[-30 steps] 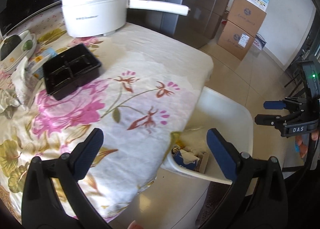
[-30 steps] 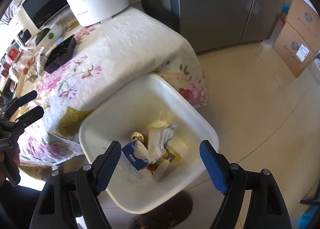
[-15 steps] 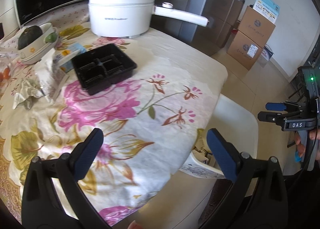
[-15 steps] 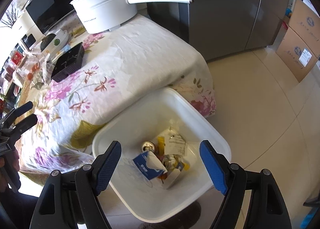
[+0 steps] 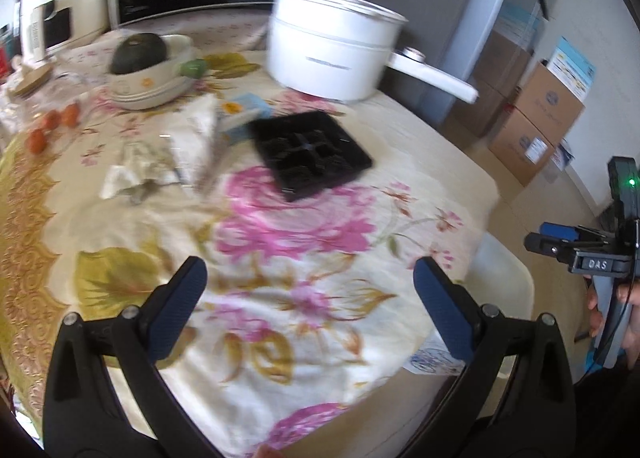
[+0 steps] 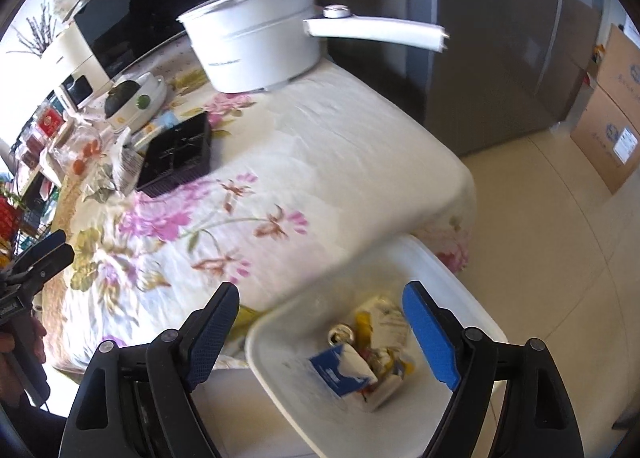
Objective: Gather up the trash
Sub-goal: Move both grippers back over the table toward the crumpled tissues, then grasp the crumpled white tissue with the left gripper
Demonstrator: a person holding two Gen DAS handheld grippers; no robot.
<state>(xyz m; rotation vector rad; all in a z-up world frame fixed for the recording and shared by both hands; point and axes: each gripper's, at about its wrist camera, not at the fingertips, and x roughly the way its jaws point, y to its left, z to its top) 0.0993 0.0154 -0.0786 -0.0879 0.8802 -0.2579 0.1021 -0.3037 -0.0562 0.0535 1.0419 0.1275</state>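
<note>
A white trash bin (image 6: 448,270) stands on the floor by the table's near corner and holds several pieces of trash, among them a blue carton (image 6: 336,370) and a can (image 6: 340,335). On the floral tablecloth lie a black plastic tray (image 5: 312,150), crumpled wrappers (image 5: 136,174), a white bag (image 5: 196,134) and a light blue box (image 5: 244,108). My left gripper (image 5: 306,300) is open and empty above the table's near part. My right gripper (image 6: 320,328) is open and empty above the bin's left rim. It also shows in the left wrist view (image 5: 560,240).
A white pot (image 5: 332,54) with a long handle stands at the table's far side. A bowl (image 5: 148,78) with dark fruit and small red fruits (image 5: 52,126) are at the left. Cardboard boxes (image 5: 536,118) stand on the floor at the right.
My left gripper has swung left and up over the table, so the tray and wrappers are now central. My right gripper has drawn back from the bin toward the table.
</note>
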